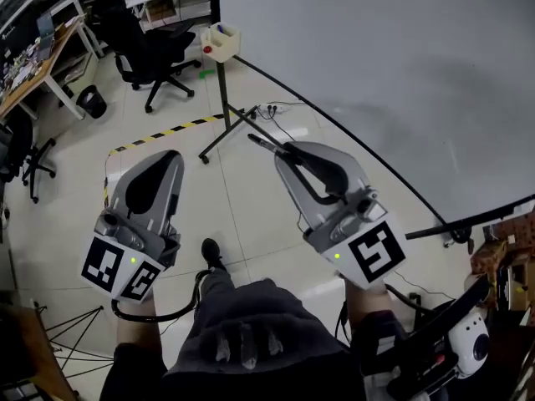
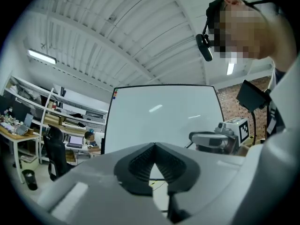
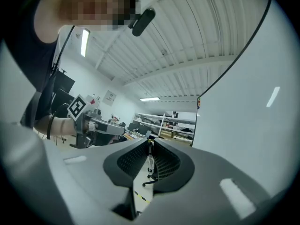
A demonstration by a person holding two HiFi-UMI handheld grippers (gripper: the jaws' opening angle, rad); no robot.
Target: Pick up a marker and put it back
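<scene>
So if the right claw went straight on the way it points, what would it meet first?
Probably the tripod stand carrying the cream box: it shows framed between the jaws of the right claw. Nothing nearer shows in that line, though depth is unclear.

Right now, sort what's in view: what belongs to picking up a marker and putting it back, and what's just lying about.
For the job: blue marker, cream holder, stand, left gripper, right gripper, with nothing between either's jaws.
Just about: office chair, bin, power strip, striped floor tape, whiteboard.
</scene>
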